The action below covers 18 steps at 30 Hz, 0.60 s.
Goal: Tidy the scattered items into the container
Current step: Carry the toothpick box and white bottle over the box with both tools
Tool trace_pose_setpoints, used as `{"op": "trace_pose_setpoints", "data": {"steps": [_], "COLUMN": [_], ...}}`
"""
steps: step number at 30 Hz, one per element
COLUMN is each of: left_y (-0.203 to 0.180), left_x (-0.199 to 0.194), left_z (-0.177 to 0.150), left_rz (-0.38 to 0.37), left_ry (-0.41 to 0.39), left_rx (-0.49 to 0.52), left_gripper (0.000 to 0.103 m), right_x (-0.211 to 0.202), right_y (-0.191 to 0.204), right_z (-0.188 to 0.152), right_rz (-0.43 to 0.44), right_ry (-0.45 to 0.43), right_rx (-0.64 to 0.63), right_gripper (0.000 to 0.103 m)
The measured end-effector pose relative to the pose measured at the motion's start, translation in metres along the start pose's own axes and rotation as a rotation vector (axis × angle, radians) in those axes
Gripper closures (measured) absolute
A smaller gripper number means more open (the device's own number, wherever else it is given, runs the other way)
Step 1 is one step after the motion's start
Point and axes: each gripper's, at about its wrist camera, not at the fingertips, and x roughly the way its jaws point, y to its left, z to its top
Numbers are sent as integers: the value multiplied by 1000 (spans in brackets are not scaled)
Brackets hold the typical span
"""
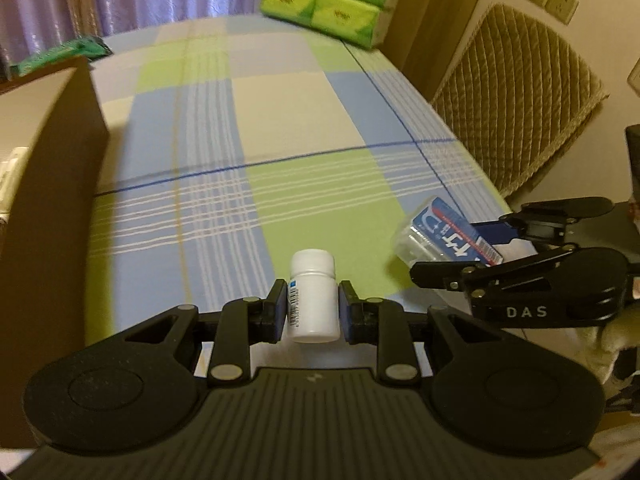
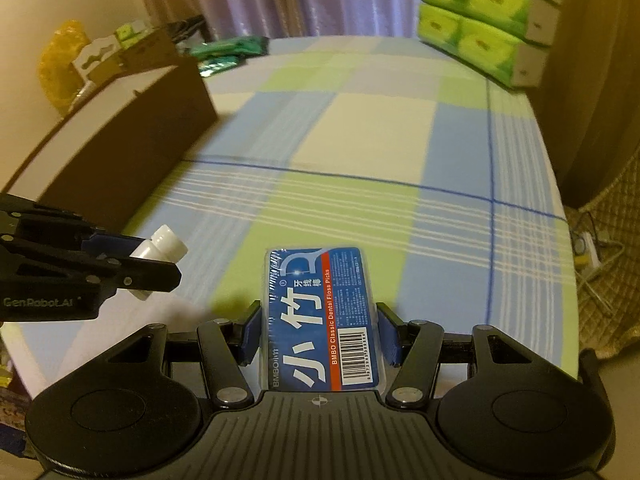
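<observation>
My left gripper is shut on a small white pill bottle, held upright above the checked tablecloth. My right gripper is shut on a blue floss-pick box with a clear plastic case. In the left wrist view the right gripper shows at the right with the floss-pick box in it. In the right wrist view the left gripper shows at the left with the white bottle. A brown cardboard box, the container, stands at the left, its inside mostly hidden.
A stack of green tissue packs stands at the far right of the table. Green packets lie at the far left behind the box. A quilted chair back stands off the table's right edge. Purple curtains hang behind.
</observation>
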Motion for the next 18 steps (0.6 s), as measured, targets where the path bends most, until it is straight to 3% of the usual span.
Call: {"op": "trace_pose_setpoints", "data": {"steps": [8,18], "left_y": [31,102], "left_x": [-61,-130], "left_z": [-12,-25], "left_rz": [36,168], "left_ry": [-93,-180], "left_rx": [-59,-137], "left_gripper": [81,81], "right_x": [-12,-3], "right_y": [53,137], "right_z": [18,57], "right_rz": [83,222], "right_ry": [-44,-91], "right_rx": [-76,-176], "right_gripper": [48,48]}}
